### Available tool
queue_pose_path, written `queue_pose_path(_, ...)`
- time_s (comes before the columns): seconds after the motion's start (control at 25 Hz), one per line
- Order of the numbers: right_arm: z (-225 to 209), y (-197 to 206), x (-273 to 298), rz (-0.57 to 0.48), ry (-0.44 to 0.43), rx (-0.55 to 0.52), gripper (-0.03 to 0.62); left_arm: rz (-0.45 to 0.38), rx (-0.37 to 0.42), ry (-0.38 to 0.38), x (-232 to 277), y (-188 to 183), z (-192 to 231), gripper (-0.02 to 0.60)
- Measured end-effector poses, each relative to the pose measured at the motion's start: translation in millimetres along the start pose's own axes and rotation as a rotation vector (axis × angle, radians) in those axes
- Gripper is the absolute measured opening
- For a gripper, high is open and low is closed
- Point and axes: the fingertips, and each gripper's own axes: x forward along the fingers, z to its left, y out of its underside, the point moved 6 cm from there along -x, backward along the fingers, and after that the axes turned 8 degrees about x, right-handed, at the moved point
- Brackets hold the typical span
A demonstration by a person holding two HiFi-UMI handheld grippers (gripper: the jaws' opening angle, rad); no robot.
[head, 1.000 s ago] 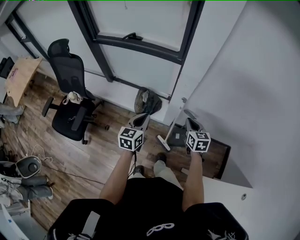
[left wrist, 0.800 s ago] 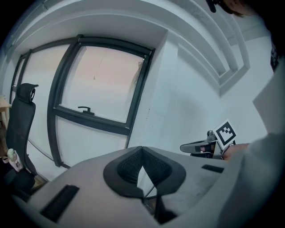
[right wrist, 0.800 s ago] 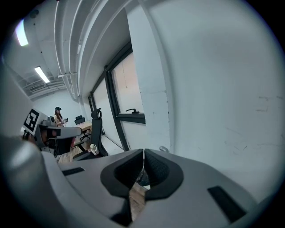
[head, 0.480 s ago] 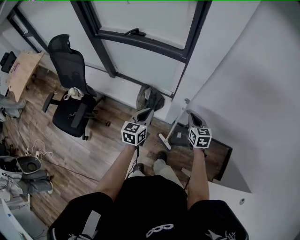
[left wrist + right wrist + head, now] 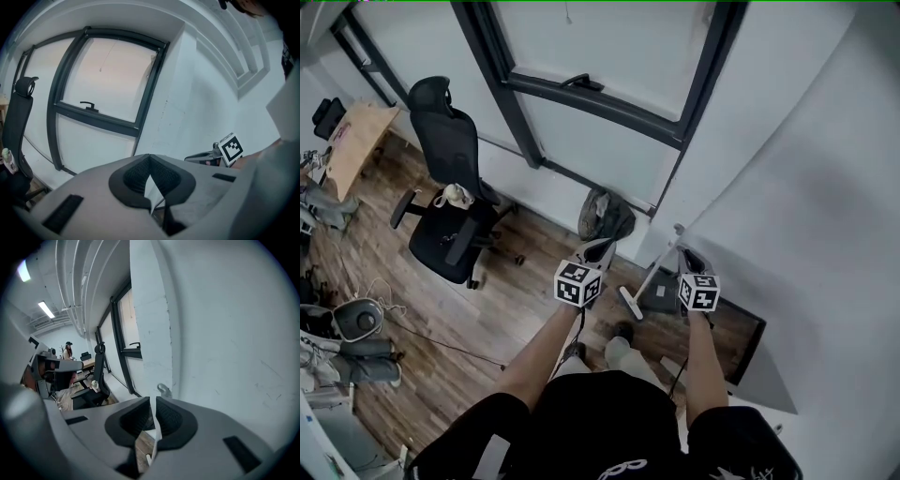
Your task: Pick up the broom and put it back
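broom [image 5: 652,270] leans slim and white against wall [image 5: 787,187].

Broom [image 5: 157,427] handle mostly hidden btwn right gripper [image 5: 153,400] fingers [image 5: 174,420], lower end behind its body.

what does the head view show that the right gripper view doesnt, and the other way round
Only the head view: the dark bag against the wall and the person's shoes. Only the right gripper view: the ceiling light, and the right gripper seen close, jaws closed on the handle of the broom. Both: that broom, the office chair and the window handle.
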Motion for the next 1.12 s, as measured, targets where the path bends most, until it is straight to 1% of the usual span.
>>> queue_pose_path(0.04, -1.1, 1.5, 5.0, 0.006, -0.007, -0.005, 0.031, 0.005, -0.004, -0.009, -0.3, 2.0, 2.7, 0.020)
queue_pose_path(0.08, -2.5, 3.6, 10.3, 0.014, -0.017, -0.008, 0.054, 0.010, -0.009, -0.018, -0.5, 4.1, 5.1, 0.018)
queue_pose_path(0.12, -4.6, 6.2, 16.1, 0.025, -0.027, -0.004, 0.135, 0.014, -0.013, -0.026, -0.1, 6.5, 7.1, 0.018)
queue_pose_path(0.16, -7.1, 8.8, 22.0, 0.035, -0.036, 0.003, 0.186, 0.017, -0.016, -0.031, 0.6, 8.9, 8.7, 0.018)
queue_pose_path(0.28, -14.4, 16.2, 37.8, 0.058, -0.048, 0.017, 0.204, 0.025, -0.016, -0.038, 2.8, 15.9, 10.6, 0.020)
queue_pose_path(0.44, -19.8, 28.0, 55.1, 0.103, -0.070, 0.009, 0.218, 0.042, -0.021, -0.040, 3.2, 27.0, 8.2, 0.020)
queue_pose_path(0.64, -26.3, 42.8, 78.7, 0.155, -0.085, 0.008, 0.218, 0.084, -0.029, -0.061, 5.0, 45.1, 13.3, 0.018)
queue_pose_path(0.84, -32.9, 52.9, 101.0, 0.193, -0.096, -0.009, 0.218, 0.089, -0.073, -0.097, 3.6, 55.4, 19.2, 0.018)
queue_pose_path(1.12, -39.6, 59.2, 127.8, 0.236, -0.110, 0.034, 0.218, 0.106, -0.090, -0.125, -3.9, 65.3, 20.7, 0.018)
